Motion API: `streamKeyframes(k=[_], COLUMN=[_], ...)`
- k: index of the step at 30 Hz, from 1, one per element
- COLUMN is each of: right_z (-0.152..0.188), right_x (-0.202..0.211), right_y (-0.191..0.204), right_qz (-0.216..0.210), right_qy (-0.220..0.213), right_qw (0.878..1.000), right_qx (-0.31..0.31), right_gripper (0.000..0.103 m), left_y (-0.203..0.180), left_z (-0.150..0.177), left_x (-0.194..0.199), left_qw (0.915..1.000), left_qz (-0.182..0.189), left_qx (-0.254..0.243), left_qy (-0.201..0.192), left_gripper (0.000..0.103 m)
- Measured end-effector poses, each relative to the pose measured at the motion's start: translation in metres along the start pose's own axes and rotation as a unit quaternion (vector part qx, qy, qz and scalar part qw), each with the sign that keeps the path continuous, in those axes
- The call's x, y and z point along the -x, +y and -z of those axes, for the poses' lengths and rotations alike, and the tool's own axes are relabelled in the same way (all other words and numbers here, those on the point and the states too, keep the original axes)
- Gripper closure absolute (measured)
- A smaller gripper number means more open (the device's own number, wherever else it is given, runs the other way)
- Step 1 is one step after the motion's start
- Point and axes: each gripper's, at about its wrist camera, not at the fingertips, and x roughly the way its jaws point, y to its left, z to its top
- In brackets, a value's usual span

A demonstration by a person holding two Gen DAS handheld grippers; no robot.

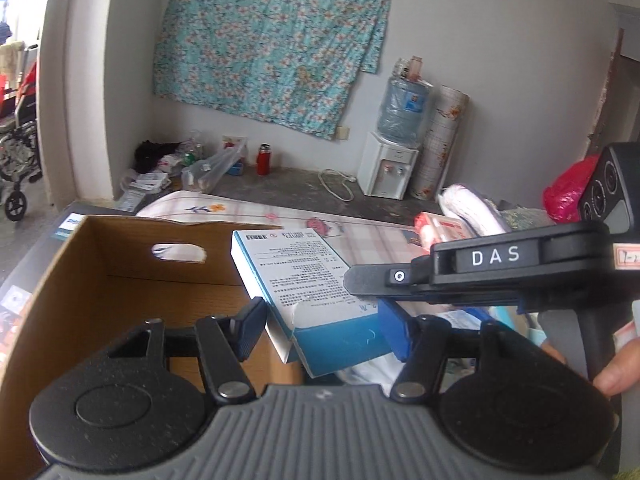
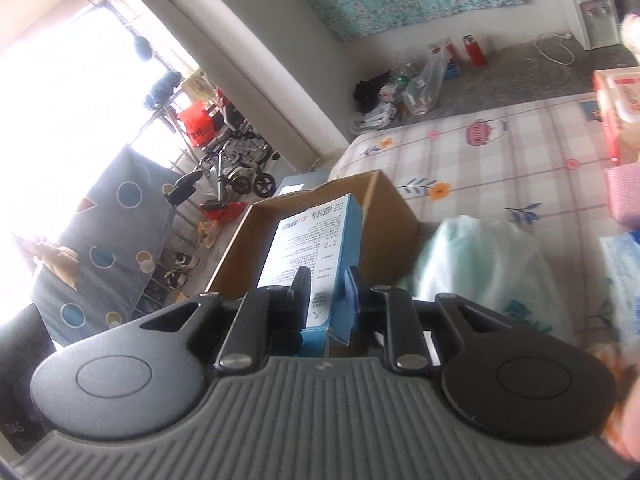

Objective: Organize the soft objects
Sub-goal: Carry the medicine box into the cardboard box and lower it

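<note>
A flat blue and white printed box (image 1: 288, 264) hangs over the right rim of an open cardboard carton (image 1: 120, 280). My left gripper (image 1: 324, 326) grips its near blue end across the width, one pad on each side. My right gripper (image 1: 368, 282) comes in from the right. In the right wrist view, my right gripper (image 2: 327, 290) is shut on the thin sides of the box (image 2: 308, 236), which points towards the carton (image 2: 236, 248). A white plastic bag (image 2: 492, 264) lies on the bed just right of the carton.
The plaid bedsheet (image 2: 500, 160) carries a red and white pack (image 2: 616, 92), a rolled pink and white cloth (image 1: 468, 204) and a red bag (image 1: 568, 188). A water dispenser (image 1: 390, 168) stands by the far wall. A wheelchair (image 1: 18, 128) stands to the left. Fingers of a hand (image 1: 616, 376) show at right.
</note>
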Motion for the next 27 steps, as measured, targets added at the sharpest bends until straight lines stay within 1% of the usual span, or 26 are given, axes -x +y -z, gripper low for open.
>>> streamKeyframes(k=[1, 3, 6, 8, 11, 13, 14, 16, 18, 20, 22, 23, 24, 25, 26, 27], right_z=[-0.002, -0.003, -0.004, -0.004, -0.004, -0.001, 0.001, 0.005, 0.006, 0.006, 0.006, 0.006, 0.006, 0.007, 0.008, 0.011], right_x=[-0.016, -0.051, -0.091, -0.116, -0.142, -0.157, -0.162, -0.168, -0.166, -0.163, -0.153, -0.148, -0.144, -0.138, -0.131, -0.124], right_y=[0.011, 0.033, 0.053, 0.062, 0.068, 0.068, 0.069, 0.069, 0.067, 0.064, 0.059, 0.054, 0.05, 0.048, 0.044, 0.04], right_qz=[-0.009, -0.021, -0.013, 0.002, 0.032, 0.051, 0.056, 0.063, 0.062, 0.062, 0.059, 0.057, 0.054, 0.051, 0.048, 0.045], right_qy=[0.007, 0.027, 0.042, 0.054, 0.07, 0.083, 0.087, 0.089, 0.088, 0.084, 0.076, 0.072, 0.068, 0.063, 0.058, 0.052], right_qw=[1.0, 0.999, 0.999, 0.998, 0.995, 0.992, 0.99, 0.989, 0.989, 0.989, 0.99, 0.991, 0.992, 0.992, 0.993, 0.994], right_qx=[0.005, 0.014, 0.031, 0.044, 0.069, 0.086, 0.092, 0.102, 0.103, 0.102, 0.1, 0.099, 0.096, 0.093, 0.088, 0.083], right_gripper=[0.084, 0.085, 0.085, 0.085, 0.085, 0.085, 0.085, 0.085, 0.085, 0.085, 0.085, 0.085, 0.085, 0.085, 0.085, 0.085], left_y=[0.013, 0.041, 0.072, 0.087, 0.099, 0.106, 0.108, 0.111, 0.117, 0.122, 0.123, 0.122, 0.121, 0.12, 0.118, 0.116], left_z=[-0.002, -0.007, -0.008, -0.006, -0.001, 0.01, 0.014, 0.021, 0.028, 0.031, 0.032, 0.032, 0.033, 0.033, 0.034, 0.033], left_x=[-0.002, -0.01, -0.029, -0.047, -0.076, -0.099, -0.11, -0.125, -0.136, -0.143, -0.151, -0.156, -0.16, -0.165, -0.168, -0.171], left_qw=[0.9999, 0.9995, 0.9985, 0.9976, 0.9943, 0.9898, 0.9866, 0.9816, 0.9765, 0.9728, 0.9696, 0.9683, 0.9669, 0.965, 0.9646, 0.966], left_qz=[-0.011, -0.018, -0.017, -0.011, -0.007, -0.003, -0.007, -0.015, -0.027, -0.027, -0.031, -0.032, -0.033, -0.035, -0.033, -0.033], left_qx=[0.007, 0.018, 0.032, 0.033, 0.035, 0.031, 0.028, 0.023, 0.032, 0.043, 0.045, 0.041, 0.038, 0.034, 0.031, 0.03], left_qy=[0.002, 0.018, 0.041, 0.06, 0.1, 0.139, 0.161, 0.189, 0.211, 0.226, 0.239, 0.244, 0.25, 0.258, 0.26, 0.255], left_gripper=[0.041, 0.041, 0.042, 0.042, 0.041, 0.041, 0.041, 0.041, 0.041, 0.041, 0.044, 0.05, 0.06, 0.066, 0.067, 0.068])
